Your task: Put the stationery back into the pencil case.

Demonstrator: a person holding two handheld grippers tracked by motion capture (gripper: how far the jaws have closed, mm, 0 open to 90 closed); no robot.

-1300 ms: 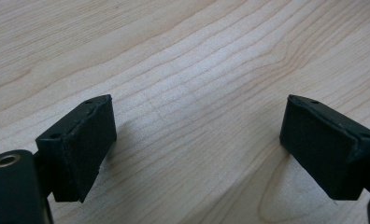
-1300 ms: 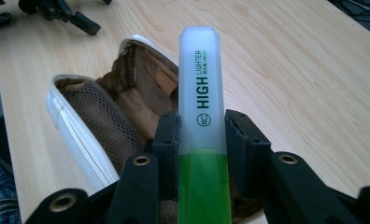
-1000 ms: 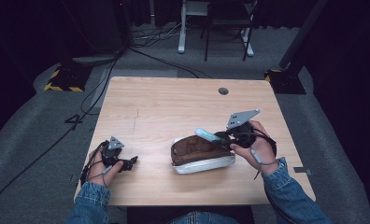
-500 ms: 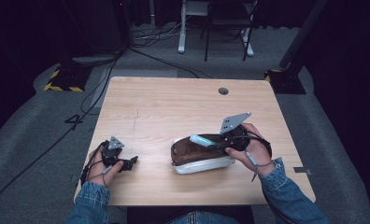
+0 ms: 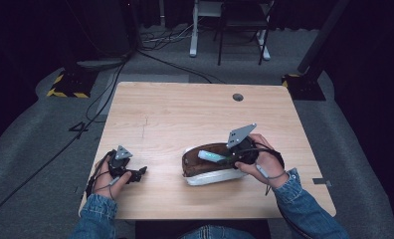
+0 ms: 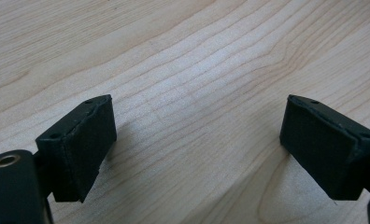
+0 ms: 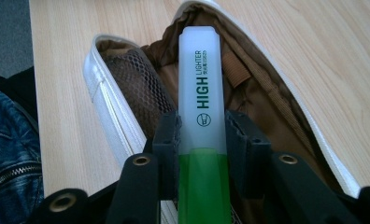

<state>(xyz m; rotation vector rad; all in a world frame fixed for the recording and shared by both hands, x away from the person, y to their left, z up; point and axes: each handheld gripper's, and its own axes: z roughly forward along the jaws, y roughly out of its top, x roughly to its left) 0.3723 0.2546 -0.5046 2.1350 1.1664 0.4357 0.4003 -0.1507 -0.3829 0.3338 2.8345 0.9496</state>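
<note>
Wooden table (image 5: 185, 119), pale grain. White pencil case (image 5: 210, 174) with brown lining lies open near the front edge, right of centre. Right gripper (image 7: 202, 128) pinches a green highlighter (image 7: 199, 93), cap end over the case opening. Left gripper (image 6: 197, 140) low over bare wood, jaws spread wide.

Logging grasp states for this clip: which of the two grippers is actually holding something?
The right gripper, shut on the green highlighter above the open pencil case. The left gripper is open over bare table.
</note>
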